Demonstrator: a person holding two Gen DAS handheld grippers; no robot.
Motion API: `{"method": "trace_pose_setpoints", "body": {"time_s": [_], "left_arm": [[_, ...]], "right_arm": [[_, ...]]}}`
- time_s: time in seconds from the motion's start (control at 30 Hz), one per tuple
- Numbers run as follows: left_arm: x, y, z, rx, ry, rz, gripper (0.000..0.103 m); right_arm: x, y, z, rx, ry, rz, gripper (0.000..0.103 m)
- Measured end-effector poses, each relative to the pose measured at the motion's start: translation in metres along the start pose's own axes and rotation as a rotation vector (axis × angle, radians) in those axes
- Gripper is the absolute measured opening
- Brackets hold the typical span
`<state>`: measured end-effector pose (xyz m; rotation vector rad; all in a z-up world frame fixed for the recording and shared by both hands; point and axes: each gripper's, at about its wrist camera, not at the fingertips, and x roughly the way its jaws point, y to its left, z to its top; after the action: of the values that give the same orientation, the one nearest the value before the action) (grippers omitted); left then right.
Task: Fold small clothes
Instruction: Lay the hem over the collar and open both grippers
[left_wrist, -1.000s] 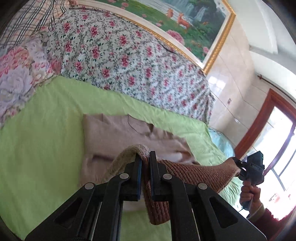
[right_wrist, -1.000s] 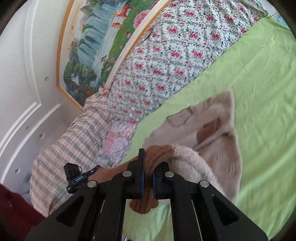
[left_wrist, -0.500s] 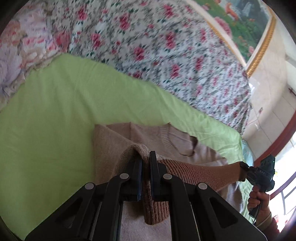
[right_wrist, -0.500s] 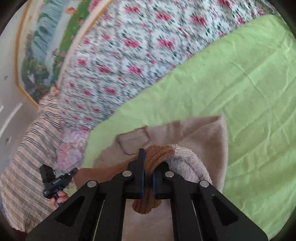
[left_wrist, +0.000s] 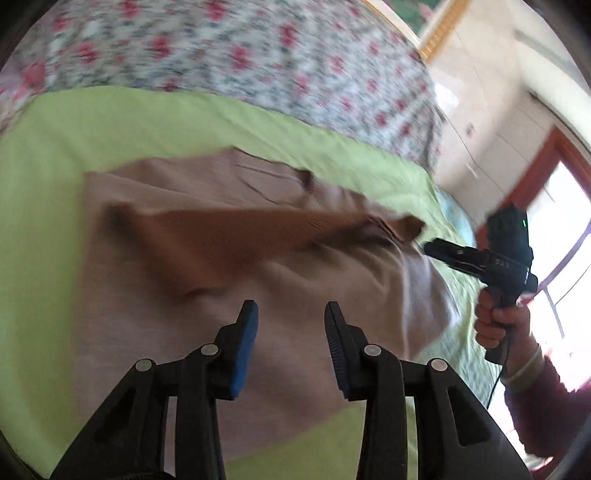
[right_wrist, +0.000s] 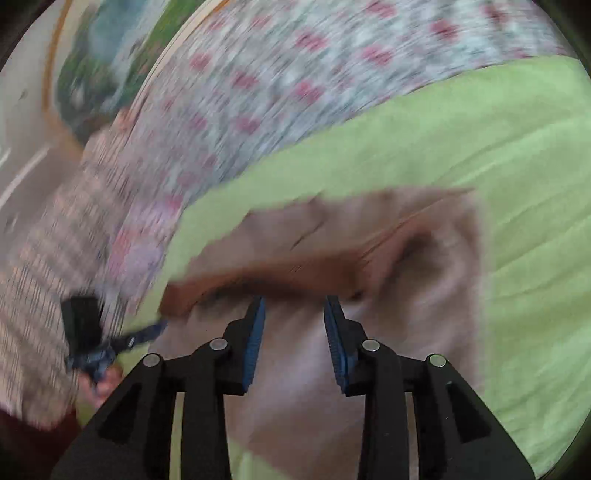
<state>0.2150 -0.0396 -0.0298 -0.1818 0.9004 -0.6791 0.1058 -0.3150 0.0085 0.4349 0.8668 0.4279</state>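
The ribbed hem (left_wrist: 236, 236), clamped half a second earlier, has been released by the left gripper (left_wrist: 291, 314) and right gripper (right_wrist: 294, 309); both jaws stand apart, empty. The sweater (left_wrist: 155, 314) lies doubled on the green sheet (left_wrist: 40, 229). One fold is judged complete.

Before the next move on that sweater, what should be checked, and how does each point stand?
1. Left tool open and free of cloth: ok.
2. Right tool open and free of cloth: ok.
3. Sweater lying on the green sheet, none over the bed's edge: cannot tell, the near hem is hidden behind the tools.
4. Brown ribbed band laid across the sweater: ok.
5. Fold flat and even: not ok, wrinkles show near the right side.
6. Sharp view: not ok, both pictures are blurred.
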Motion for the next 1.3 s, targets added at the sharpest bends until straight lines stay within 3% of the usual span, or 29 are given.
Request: {"method": "trace_pose_setpoints", "body": {"time_s": [0.1,0.2,0.3,0.4,0.5,0.57,0.67,0.77,1.0,1.23,1.3], "left_arm": [[0.038,-0.016,0.009,0.075,0.078,0.053,0.038],[0.069,-0.006,0.028,0.097,0.161,0.118,0.036],[0.082,0.014,0.050,0.125,0.188,0.168,0.033],[0.087,0.044,0.079,0.089,0.171,0.205,0.019],[0.084,0.082,0.103,0.004,0.101,0.342,0.017],[0.074,0.111,0.112,-0.108,0.040,0.352,0.017],[0.063,0.131,0.112,-0.215,-0.004,0.308,0.017],[0.040,0.126,0.098,-0.234,-0.050,0.329,0.022],[-0.016,0.072,0.033,-0.273,-0.119,0.259,0.031],[-0.051,0.022,-0.058,-0.326,-0.095,0.209,0.043],[-0.054,0.010,-0.080,-0.333,-0.074,0.215,0.043]], "right_arm": [[0.035,0.028,0.004,-0.127,0.100,-0.005,0.035],[0.067,0.023,0.019,-0.153,0.226,-0.010,0.035],[0.091,0.005,0.035,-0.214,0.323,-0.112,0.032],[0.094,-0.030,0.063,-0.164,0.242,-0.279,0.025],[0.073,-0.069,0.086,0.017,0.071,-0.375,0.023],[0.055,-0.085,0.090,0.100,-0.041,-0.467,0.024],[0.033,-0.095,0.080,0.197,-0.102,-0.402,0.025],[0.016,-0.076,0.067,0.178,-0.128,-0.380,0.026],[-0.008,-0.034,0.021,0.193,-0.146,-0.250,0.033],[-0.027,-0.007,-0.045,0.253,-0.145,-0.180,0.035],[-0.034,0.001,-0.061,0.263,-0.146,-0.174,0.042]]}}
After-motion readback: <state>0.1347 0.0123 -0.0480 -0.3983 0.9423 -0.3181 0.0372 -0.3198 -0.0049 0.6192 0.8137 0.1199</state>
